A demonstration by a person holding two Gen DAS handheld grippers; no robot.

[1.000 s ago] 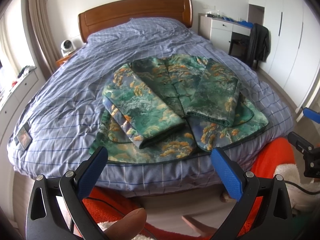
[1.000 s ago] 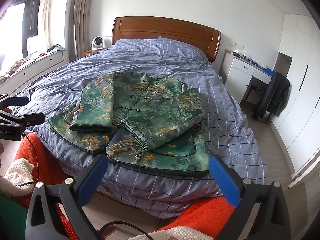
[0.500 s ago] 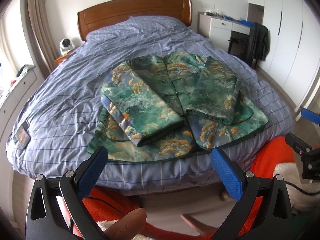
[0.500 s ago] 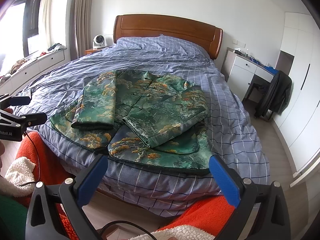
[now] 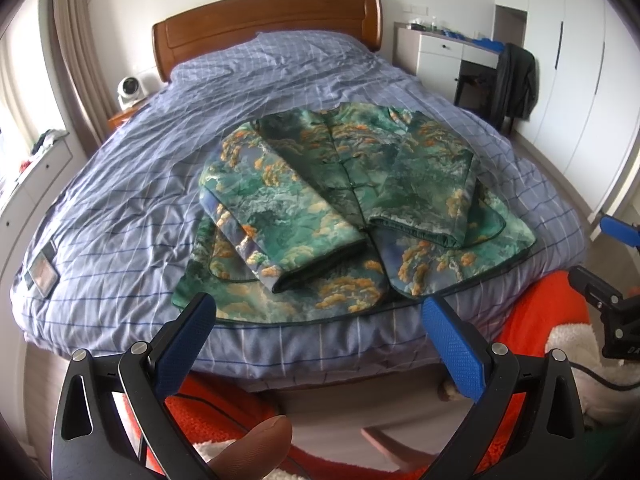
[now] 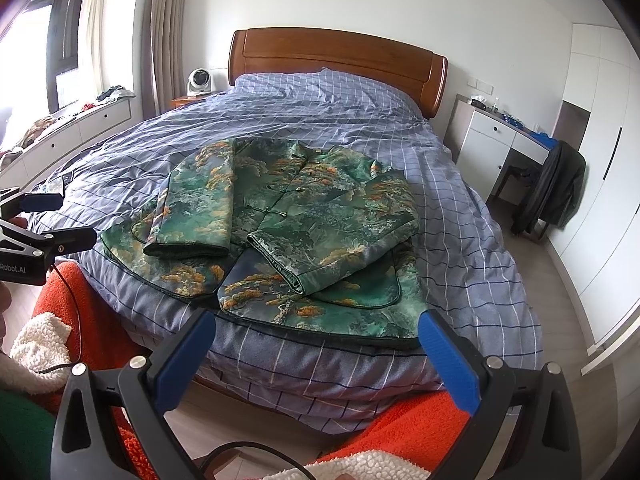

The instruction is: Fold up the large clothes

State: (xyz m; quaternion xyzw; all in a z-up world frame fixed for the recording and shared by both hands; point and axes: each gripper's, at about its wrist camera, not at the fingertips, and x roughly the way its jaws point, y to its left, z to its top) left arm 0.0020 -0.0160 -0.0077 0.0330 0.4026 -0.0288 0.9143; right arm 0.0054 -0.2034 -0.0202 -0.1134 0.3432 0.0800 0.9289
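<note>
- Left gripper (image 5: 318,334): I see both blue pads spread wide, nothing between them. It hangs off the foot end of the bed, short of the jacket hem.
- Right gripper (image 6: 316,344): same, jaws wide apart and empty, also off the foot edge.
- Jacket (image 5: 352,204): green brocade with orange patches, lying flat on the near half of the bed (image 5: 132,200), collar toward the headboard (image 5: 264,16), hem at the foot edge.
- Both sleeves are folded in over the front panel. Left sleeve (image 5: 288,224) runs diagonally down toward the hem, cuff open toward me. Right sleeve (image 5: 432,188) lies along the other side, its cuff just beside the button line.
- Right wrist view confirms it: jacket (image 6: 288,216) centred, sleeves crossed inward, bottom hem unfolded.
- Each gripper shows at the edge of the other's camera, well apart from the jacket.
- Small flat object (image 5: 40,272) sits on the blue checked duvet near the left edge, too blurred to identify.
- Dark coat (image 6: 556,188) hangs on a chair by the desk, right of the bed.
</note>
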